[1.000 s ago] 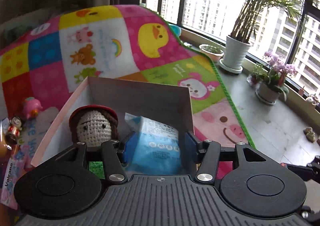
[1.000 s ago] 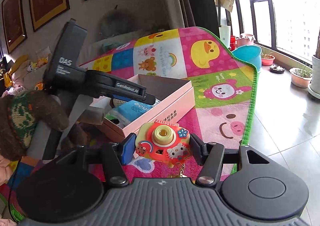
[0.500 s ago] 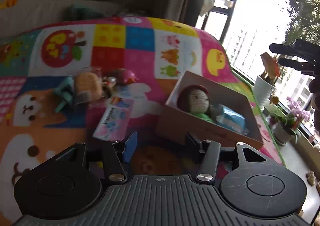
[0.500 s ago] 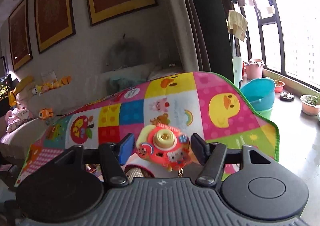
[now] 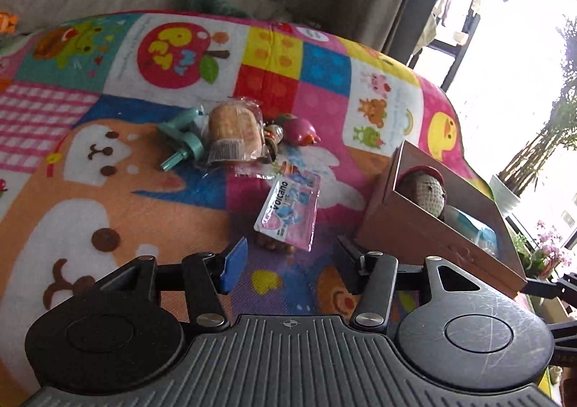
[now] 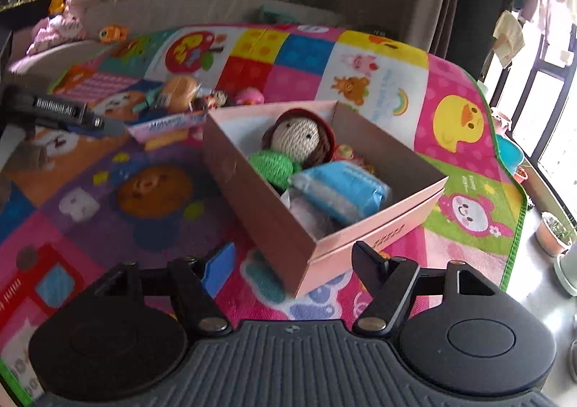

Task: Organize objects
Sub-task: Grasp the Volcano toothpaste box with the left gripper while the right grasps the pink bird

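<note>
While the doll [image 6: 299, 140] and the blue pack [image 6: 342, 190] already lie in the pink box [image 6: 274, 226] on the play mat [image 5: 108, 190], more things wait outside it, so the tidying looks only partly done. Far to the left of the box lie a pink packet [image 5: 288, 214], a bun in a bag [image 5: 232, 131], a teal toy [image 5: 182, 140] and a pink bird toy [image 5: 301, 131]. The left gripper [image 5: 288, 255] and the right gripper [image 6: 288, 259] both have their fingers spread wide and hold nothing.

Play mat [image 5: 108, 169] carries box [image 6: 274, 223], snack pouch [image 5: 288, 212], wrapped bread [image 5: 232, 132].
</note>
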Available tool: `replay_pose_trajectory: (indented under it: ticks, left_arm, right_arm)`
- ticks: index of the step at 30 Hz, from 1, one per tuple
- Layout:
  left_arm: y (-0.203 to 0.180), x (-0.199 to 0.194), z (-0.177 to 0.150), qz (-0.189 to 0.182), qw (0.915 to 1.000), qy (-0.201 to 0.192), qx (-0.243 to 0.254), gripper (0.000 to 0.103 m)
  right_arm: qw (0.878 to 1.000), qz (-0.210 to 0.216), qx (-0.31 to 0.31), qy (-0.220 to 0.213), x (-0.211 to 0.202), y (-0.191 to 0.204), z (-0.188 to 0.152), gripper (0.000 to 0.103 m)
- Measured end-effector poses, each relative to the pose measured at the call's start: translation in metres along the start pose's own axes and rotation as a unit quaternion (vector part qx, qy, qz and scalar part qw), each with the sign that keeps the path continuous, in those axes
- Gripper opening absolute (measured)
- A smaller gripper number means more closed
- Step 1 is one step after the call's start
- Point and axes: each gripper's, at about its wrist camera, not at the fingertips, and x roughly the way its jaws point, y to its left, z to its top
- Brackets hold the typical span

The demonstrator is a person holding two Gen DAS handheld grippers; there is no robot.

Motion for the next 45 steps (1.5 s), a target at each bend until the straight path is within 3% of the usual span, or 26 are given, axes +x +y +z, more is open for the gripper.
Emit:
replay_pose_trajectory:
  ticks: [2,7,9,13,15,19,24,27,30,33,36,39,41,43,45]
  left_arm:
    - [-0.005,0.007,0.005,0.007,0.9999,-0.004,0.012,0.057]
    - [-0.023,0.030,0.021,0.022,0.9969,-0.002,0.076,0.057]
    - [-0.031,0.046,0.025,0.037,0.9931,0.007,0.111,0.057]
    - [-0.043,0.085,0.030,0.072,0.9811,0.051,0.172,0.057]
    - [-0.040,0.099,0.030,0.071,0.9810,0.073,0.165,0.056]
    - [-0.028,0.100,0.031,0.065,0.9875,0.065,0.127,0.051]
    - [-0.012,0.071,0.020,0.064,0.9906,0.056,0.108,0.049]
    - [0.012,0.046,0.013,0.070,0.9931,0.041,0.084,0.049]
    - [0.042,0.028,0.008,0.070,0.9967,0.013,0.038,0.049]
    - [0.059,0.020,0.005,0.053,0.9986,-0.008,-0.002,0.049]
    - [0.059,0.021,0.004,0.052,0.9986,-0.012,-0.005,0.049]
    - [0.062,0.020,0.004,0.045,0.9987,-0.016,-0.016,0.049]
    - [0.066,0.019,0.003,0.037,0.9987,-0.018,-0.029,0.049]
    - [0.067,0.018,0.003,0.034,0.9987,-0.019,-0.034,0.049]
    - [0.068,0.018,0.002,0.033,0.9986,-0.019,-0.036,0.049]
  right_arm:
    - [1.000,-0.012,-0.001,0.013,0.011,-0.001,0.001,0.051]
    - [0.999,-0.036,0.028,0.007,0.030,-0.024,0.015,0.052]
    - [0.998,-0.061,0.016,0.000,0.040,-0.024,0.017,0.052]
    - [0.998,-0.059,0.030,-0.009,0.052,-0.029,0.024,0.053]
    - [0.998,-0.060,0.030,-0.015,0.048,-0.030,0.027,0.053]
    - [0.997,-0.063,0.019,-0.041,0.025,-0.026,0.041,0.058]
    - [0.996,0.031,0.065,-0.051,0.017,-0.021,0.101,0.064]
    - [0.991,0.092,0.093,-0.026,0.045,-0.008,0.151,0.064]
    - [0.989,0.108,0.103,0.016,0.097,0.014,0.199,0.065]
    - [0.987,0.086,0.117,0.073,0.164,0.034,0.237,0.072]
    - [0.976,0.059,0.156,0.138,0.234,0.040,0.256,0.072]
    - [0.973,0.007,0.174,0.154,0.281,0.043,0.264,0.072]
    - [0.971,-0.018,0.175,0.164,0.303,0.047,0.267,0.068]
    - [0.968,-0.025,0.171,0.181,0.320,0.051,0.266,0.054]
    - [0.969,-0.024,0.156,0.188,0.324,0.060,0.263,0.051]
